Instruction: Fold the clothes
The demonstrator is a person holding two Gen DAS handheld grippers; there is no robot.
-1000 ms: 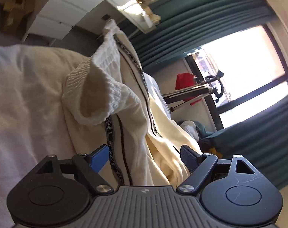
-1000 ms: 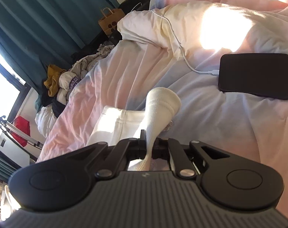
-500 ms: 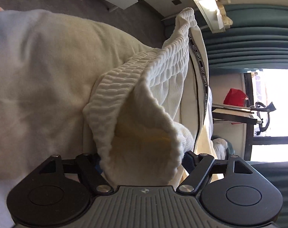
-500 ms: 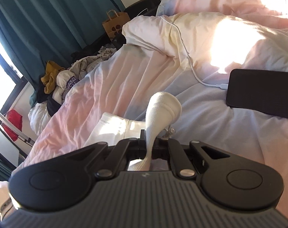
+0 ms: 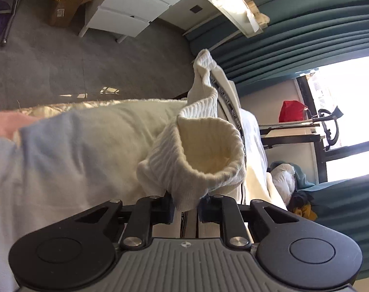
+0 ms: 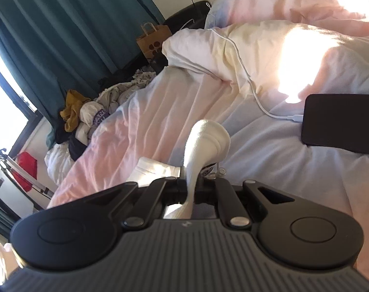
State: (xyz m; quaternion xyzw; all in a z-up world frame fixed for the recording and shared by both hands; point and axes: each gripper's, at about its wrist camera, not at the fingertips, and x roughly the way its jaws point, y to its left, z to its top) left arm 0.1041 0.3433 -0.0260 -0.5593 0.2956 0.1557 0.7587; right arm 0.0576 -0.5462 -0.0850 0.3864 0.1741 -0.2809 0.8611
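Where jaws close, sock cuff (image 5: 196, 170), seemingly pinched

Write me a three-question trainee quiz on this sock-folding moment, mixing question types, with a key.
1. True or false: the left gripper has its jaws closed on the ribbed cuff of a white sock.
2. What does the right gripper hold? A) a white sock B) the white charging cable C) the black tablet
3. Fill in: the cable runs across the bedding and plugs into the ____.

Key
1. True; the jaws have just been closing, and the cuff is now pinched between them.
2. A
3. Black tablet
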